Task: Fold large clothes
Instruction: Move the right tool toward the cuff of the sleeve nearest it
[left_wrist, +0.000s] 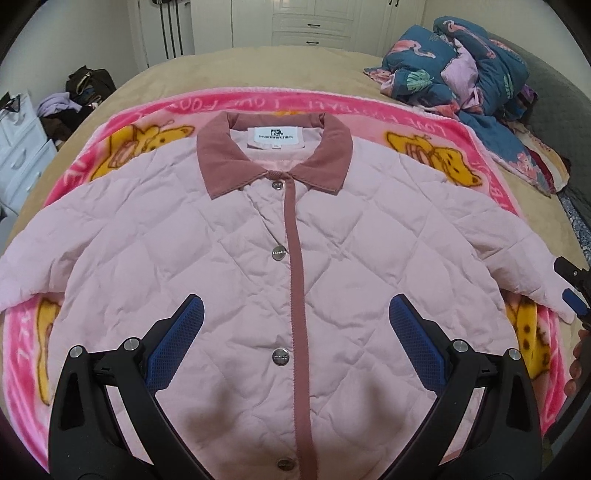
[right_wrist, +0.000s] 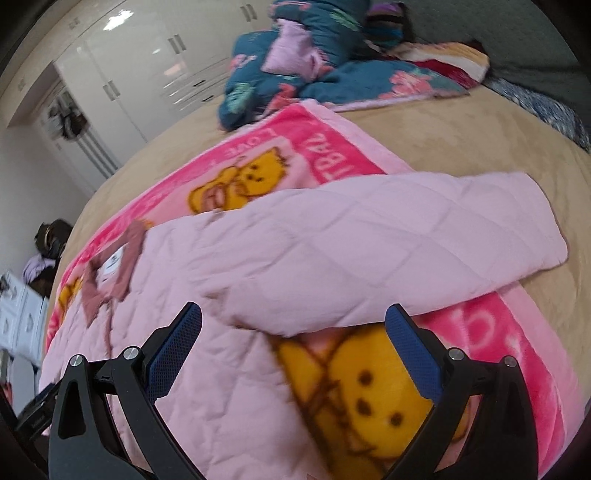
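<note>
A pale pink quilted jacket (left_wrist: 258, 251) is lying front-up and buttoned on a bright pink cartoon-bear blanket (left_wrist: 424, 122), which is itself spreading over a tan bedspread (left_wrist: 207, 70). Taking the jacket as the landmark: its dusty-rose collar (left_wrist: 273, 155) is pointing toward the far side of the bed, with a white label (left_wrist: 276, 136) showing inside the neck, and a rose placket strip (left_wrist: 295, 266) with metal snaps (left_wrist: 279, 253) is running down its middle. The left gripper (left_wrist: 295, 317) is hovering over the jacket's lower front, straddling the placket, its blue-padded fingers (left_wrist: 177, 339) standing wide apart and holding nothing. The right gripper (right_wrist: 293, 325) is hanging over the jacket's side, just below one sleeve (right_wrist: 406, 229), which is stretching outward across the blanket's edge onto the bedspread; its fingers are likewise spread wide and empty, with a yellow bear print (right_wrist: 369, 384) showing between them. The right-wrist view is slightly blurred. Beyond the jacket's collar and off to one side, a heap of teal floral bedding (left_wrist: 472, 70) is sitting on the bed. Farther behind the collar, white wardrobes (left_wrist: 310, 22) are lining the wall.
</note>
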